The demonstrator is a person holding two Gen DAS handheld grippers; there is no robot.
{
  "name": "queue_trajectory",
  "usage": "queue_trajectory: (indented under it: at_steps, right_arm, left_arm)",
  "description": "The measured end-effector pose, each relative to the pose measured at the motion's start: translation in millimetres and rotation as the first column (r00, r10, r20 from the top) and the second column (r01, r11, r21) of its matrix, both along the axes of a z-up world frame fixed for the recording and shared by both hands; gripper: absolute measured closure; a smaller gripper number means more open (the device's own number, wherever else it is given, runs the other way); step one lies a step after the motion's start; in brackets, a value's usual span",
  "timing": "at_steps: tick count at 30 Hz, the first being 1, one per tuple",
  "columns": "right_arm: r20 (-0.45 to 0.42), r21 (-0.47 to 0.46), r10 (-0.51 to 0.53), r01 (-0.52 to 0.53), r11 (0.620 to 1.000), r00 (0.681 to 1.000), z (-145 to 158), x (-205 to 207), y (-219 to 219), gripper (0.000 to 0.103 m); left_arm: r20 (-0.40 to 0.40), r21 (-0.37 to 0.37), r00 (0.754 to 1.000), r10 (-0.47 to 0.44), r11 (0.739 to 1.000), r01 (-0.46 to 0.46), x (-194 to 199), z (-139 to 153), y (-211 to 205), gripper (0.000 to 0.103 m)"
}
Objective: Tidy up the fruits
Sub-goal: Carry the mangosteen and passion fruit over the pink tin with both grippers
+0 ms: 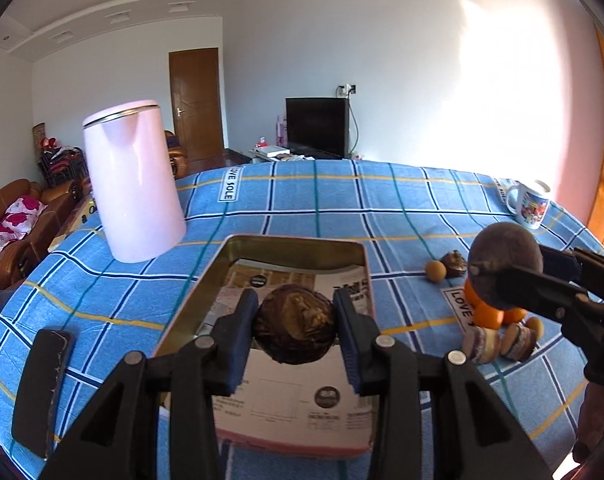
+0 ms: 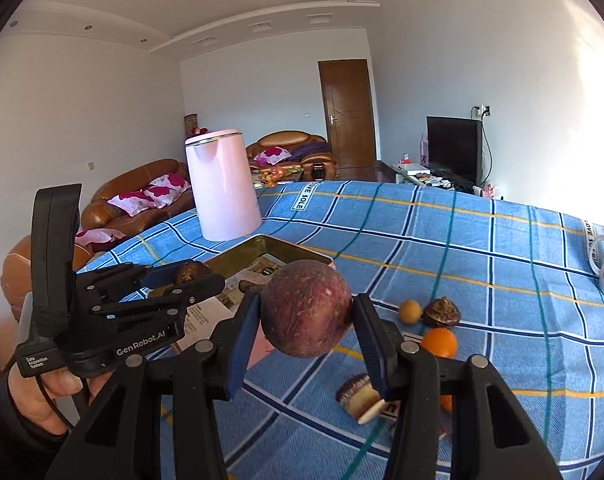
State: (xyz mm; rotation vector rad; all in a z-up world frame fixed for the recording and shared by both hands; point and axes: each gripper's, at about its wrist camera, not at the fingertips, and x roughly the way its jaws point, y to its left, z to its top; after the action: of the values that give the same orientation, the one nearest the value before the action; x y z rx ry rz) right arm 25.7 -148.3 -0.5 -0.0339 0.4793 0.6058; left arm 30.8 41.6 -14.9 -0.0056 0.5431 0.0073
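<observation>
The left tongs (image 1: 296,330) are being held clamped on a dark brown fruit (image 1: 294,324), both blue pads pressing its sides. In the left wrist view this fruit is hanging directly over the near half of the tin (image 1: 357,258), an open rectangular tray lined with printed paper. The tin's long axis is running near to far, roughly in line with the left tongs, so the fruit is lying above the lining with the tin's rim passing to its left, right and far side.

The right tongs (image 2: 307,322) are being held clamped on a round purple fruit (image 2: 305,312), gripped across its widest part. In the right wrist view the tin (image 2: 321,258) is lying to the far left of this fruit, with the left tongs (image 2: 190,280) standing between. The purple fruit is being carried clear of the bench (image 2: 481,240), above the cloth and not above the tin.

The left tongs are judged to be the nearer to the tin; a release there is judged to call for a short descent only. The right tongs are judged to need a leftward and far shift first, and a clash with the left tongs is being noted as the hazard.

The remaining fruits are lying on the right of the bench: an orange (image 2: 439,342), a small yellow fruit (image 2: 409,311), a brown husk (image 2: 441,312) and a cut slice (image 2: 359,398).
</observation>
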Motion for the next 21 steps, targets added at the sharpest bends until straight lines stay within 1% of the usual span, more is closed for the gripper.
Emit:
queue_trajectory:
  at_steps: [4, 7, 14, 21]
  right_arm:
    - [-0.020, -0.003, 0.043, -0.043, 0.999, 0.999, 1.4, 16.3, 26.1, 0.053]
    - [-0.033, -0.019, 0.056, -0.057, 0.998, 0.998, -0.5, 28.9, 45.2, 0.053]
    - [-0.074, -0.048, 0.073, -0.076, 0.996, 0.995, -17.0, 53.0, 75.3, 0.053]
    - [-0.105, -0.089, 0.093, -0.102, 0.991, 0.990, -34.6, 61.1, 95.4, 0.053]
  left_arm:
    - [-0.009, -0.001, 1.000, 0.028, 1.000, -0.028, 12.1, -3.5, 14.5, 0.063]
    - [-0.022, -0.012, 0.999, 0.042, 0.999, -0.042, 20.6, -6.4, 24.9, 0.063]
    - [-0.048, -0.003, 0.997, 0.068, 0.998, -0.069, 33.9, -14.9, 36.8, 0.063]
    - [-0.082, -0.008, 0.993, 0.080, 0.997, -0.081, 41.0, -23.6, 44.3, 0.063]
